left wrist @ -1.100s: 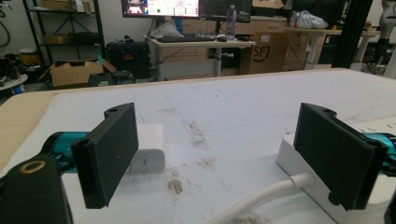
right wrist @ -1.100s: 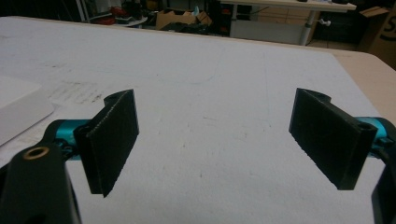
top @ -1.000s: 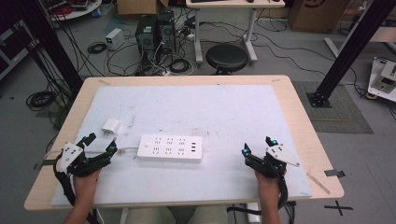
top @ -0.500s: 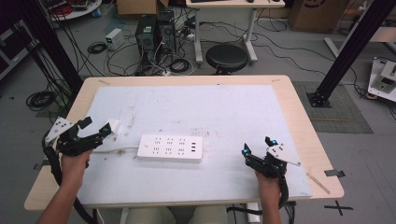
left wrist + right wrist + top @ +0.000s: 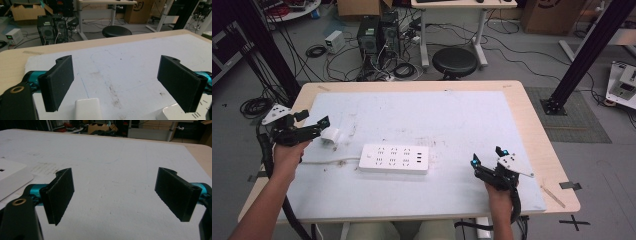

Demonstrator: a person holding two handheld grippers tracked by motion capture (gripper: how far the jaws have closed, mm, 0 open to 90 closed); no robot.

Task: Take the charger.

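Observation:
A white power strip (image 5: 395, 158) lies flat near the middle of the pale mat, its cord (image 5: 329, 161) running off to the left. A small white plug block (image 5: 331, 134) sits at the mat's left side. My left gripper (image 5: 314, 125) hovers just left of that block, open, jaws wide apart; in the left gripper view the block (image 5: 88, 109) lies low between the jaws and a corner of the power strip (image 5: 175, 114) shows at lower right. My right gripper (image 5: 488, 158) rests open over bare mat at the front right, and the power strip's end (image 5: 11, 177) shows at its left.
The wooden table (image 5: 532, 125) carries a pale scuffed mat (image 5: 437, 115). Beyond the far edge stand a black stool (image 5: 455, 61), computer towers (image 5: 374, 32) and tangled cables on the floor. A black frame post (image 5: 582, 55) rises at the right.
My left gripper has risen and swung from the front-left edge up to the white plug block, which now lies between its open jaws. The right gripper has stayed still.

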